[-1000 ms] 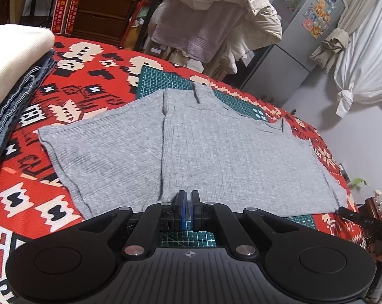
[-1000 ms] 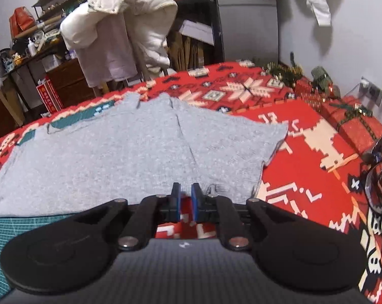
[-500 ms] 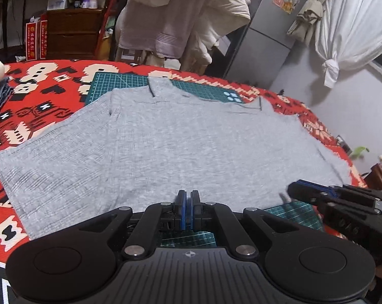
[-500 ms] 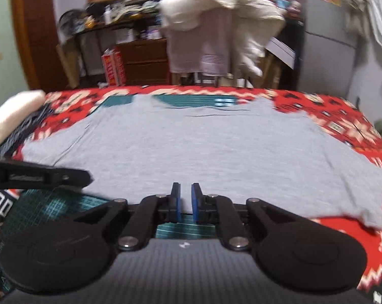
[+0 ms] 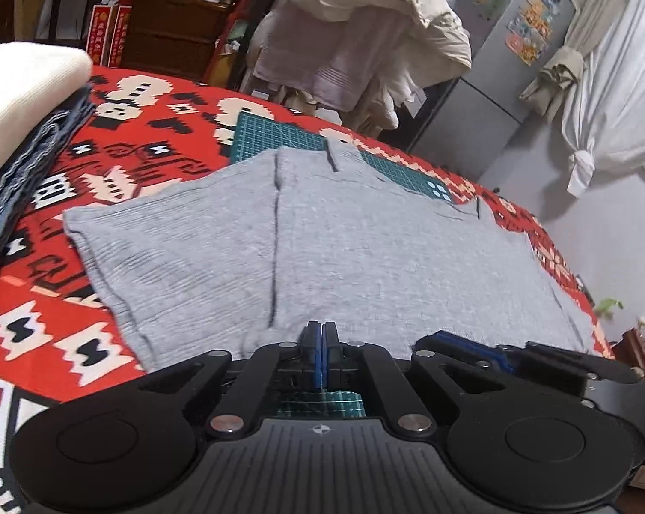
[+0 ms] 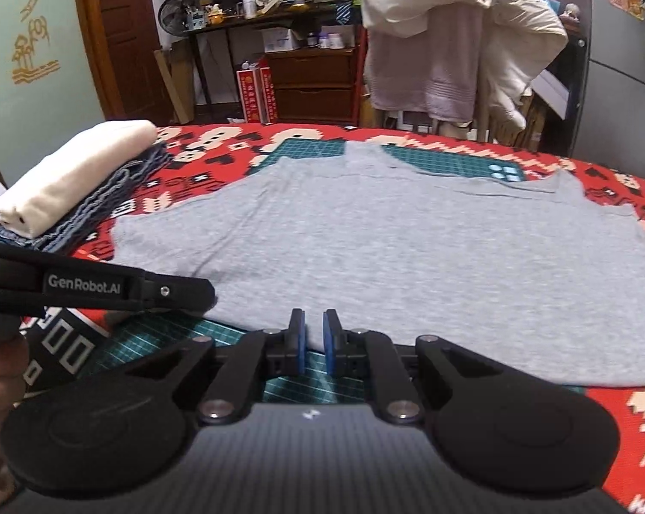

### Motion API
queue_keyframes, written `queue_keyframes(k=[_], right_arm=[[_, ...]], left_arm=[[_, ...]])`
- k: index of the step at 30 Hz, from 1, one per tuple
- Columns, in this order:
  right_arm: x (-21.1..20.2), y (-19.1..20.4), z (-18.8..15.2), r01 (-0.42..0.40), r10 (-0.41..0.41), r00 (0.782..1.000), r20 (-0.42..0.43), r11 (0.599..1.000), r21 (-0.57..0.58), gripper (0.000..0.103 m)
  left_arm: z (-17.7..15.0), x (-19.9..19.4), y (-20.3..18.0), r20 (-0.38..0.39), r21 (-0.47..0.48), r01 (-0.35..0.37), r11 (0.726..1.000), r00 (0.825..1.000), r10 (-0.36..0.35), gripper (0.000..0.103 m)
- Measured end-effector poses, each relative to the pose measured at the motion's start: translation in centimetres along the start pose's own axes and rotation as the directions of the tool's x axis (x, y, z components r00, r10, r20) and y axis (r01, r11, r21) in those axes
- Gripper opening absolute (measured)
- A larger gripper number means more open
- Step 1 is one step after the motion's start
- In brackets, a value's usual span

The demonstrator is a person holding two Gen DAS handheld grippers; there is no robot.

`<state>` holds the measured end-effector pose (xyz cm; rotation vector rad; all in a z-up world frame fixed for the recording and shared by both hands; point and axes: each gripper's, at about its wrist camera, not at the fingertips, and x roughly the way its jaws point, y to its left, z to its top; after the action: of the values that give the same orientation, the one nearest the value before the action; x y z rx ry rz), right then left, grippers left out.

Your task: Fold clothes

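Both grippers swung back; right gripper point(image 6: 313, 342) hides grey shirt point(image 6: 408, 257) hem.

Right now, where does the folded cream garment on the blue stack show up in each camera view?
Left wrist view: the folded cream garment fills the upper left edge, lying on the blue stack, left of the grey shirt.
Right wrist view: it sits at mid left, on the same stack, beyond the left hand-held gripper.
Shared landmark: the green cutting mat showing past the shirt's far edge.
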<state>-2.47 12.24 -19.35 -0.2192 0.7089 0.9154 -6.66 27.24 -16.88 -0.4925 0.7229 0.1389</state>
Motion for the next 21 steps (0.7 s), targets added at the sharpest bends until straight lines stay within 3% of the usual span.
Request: queue_keyframes(k=[10, 21], right_arm=[[1.2, 2.5, 0.8, -0.051, 0.051, 0.999, -0.016, 0.998, -0.033, 0.011], [-1.8, -4.5, -0.4, 0.093, -0.092, 0.995, -0.026, 0.993, 0.073, 0.009]], left_arm=[[-0.2, -0.9, 1.2, 0.005, -0.029, 0.004, 1.0, 1.0, -0.004, 0.002], [-0.2, -0.9, 1.4, 0.004, -0.035, 0.006, 0.999, 1.0, -0.005, 0.002]])
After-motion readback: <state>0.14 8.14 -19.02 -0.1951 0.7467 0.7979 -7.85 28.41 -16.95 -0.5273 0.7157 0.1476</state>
